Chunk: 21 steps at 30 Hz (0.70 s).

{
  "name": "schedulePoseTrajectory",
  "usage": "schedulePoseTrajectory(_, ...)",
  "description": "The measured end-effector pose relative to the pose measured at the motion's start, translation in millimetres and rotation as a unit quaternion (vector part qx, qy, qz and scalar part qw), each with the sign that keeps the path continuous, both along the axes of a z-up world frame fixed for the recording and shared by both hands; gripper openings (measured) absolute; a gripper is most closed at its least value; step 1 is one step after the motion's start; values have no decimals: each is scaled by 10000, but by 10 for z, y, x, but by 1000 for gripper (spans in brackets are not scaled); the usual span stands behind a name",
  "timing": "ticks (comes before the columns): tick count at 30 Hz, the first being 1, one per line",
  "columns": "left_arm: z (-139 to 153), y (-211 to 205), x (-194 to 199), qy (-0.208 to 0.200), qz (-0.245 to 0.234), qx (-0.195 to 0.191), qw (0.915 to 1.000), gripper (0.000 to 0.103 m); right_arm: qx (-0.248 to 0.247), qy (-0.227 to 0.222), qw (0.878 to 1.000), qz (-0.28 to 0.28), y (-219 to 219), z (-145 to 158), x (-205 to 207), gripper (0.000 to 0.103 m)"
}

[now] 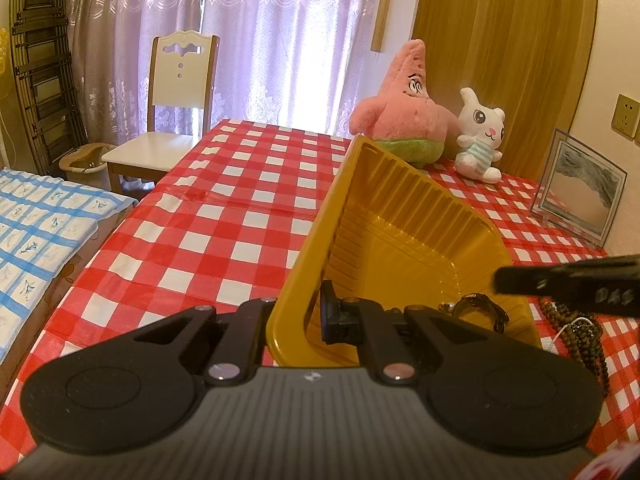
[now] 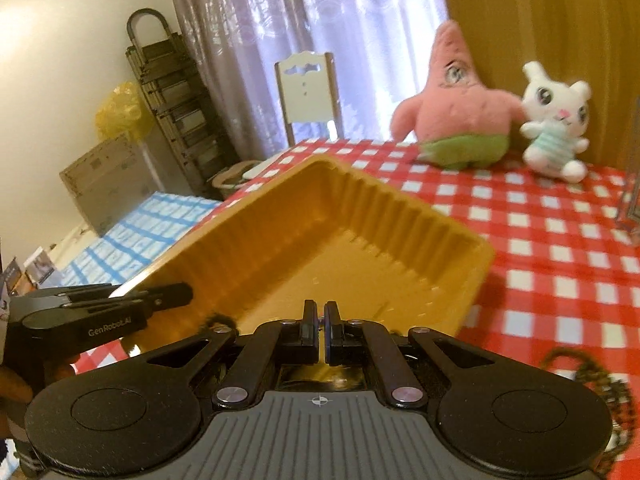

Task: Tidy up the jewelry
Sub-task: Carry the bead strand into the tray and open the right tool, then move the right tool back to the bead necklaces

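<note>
A yellow ribbed plastic tray (image 1: 404, 216) sits tilted on the checked tablecloth. My left gripper (image 1: 306, 316) is shut on its near wall, one finger inside and the other hidden outside. A dark ring-shaped bracelet (image 1: 478, 306) lies in the tray's near right corner. My right gripper (image 1: 502, 280) reaches in from the right above that corner. In the right wrist view my right gripper (image 2: 321, 322) is shut with nothing visible between its pads, over the tray (image 2: 340, 224). The left gripper (image 2: 182, 294) clamps the rim at the left. A brown beaded necklace (image 1: 580, 334) (image 2: 596, 376) lies on the cloth to the right of the tray.
A pink star plush (image 1: 404, 120) and a white bunny plush (image 1: 480, 136) stand at the table's far side. A glass picture frame (image 1: 580, 188) leans at the right. A chair (image 1: 168, 100) and a blue-checked bed (image 1: 44, 216) lie beyond the table's left edge.
</note>
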<state>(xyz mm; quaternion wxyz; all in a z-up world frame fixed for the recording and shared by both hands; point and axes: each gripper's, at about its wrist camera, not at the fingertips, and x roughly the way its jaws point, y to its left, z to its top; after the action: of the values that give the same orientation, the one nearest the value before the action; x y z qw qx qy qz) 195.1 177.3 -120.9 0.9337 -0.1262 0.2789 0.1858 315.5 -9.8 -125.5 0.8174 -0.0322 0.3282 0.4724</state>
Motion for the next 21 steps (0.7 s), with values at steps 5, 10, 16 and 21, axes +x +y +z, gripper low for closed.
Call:
schedulePoseTrajectory(5,1,-7,5,6,-3,4,10000,8,-148,88,9998,28,209,-141,5,3)
schedulePoseTrajectory(10,1,2,-4,2,-4,-1,10000,8,-160,185,9996,-122,310,-145,-3,3)
schedulePoseTrajectory(16,5,0,-2,-4,-7,-7,10000,8,11,248,9995,-173,200,-51,-61,7)
schedulePoseTrajectory(21,8,-4,3,-21,-30,1,10000,8,125,374,9984,-413,-110,5,-148,17)
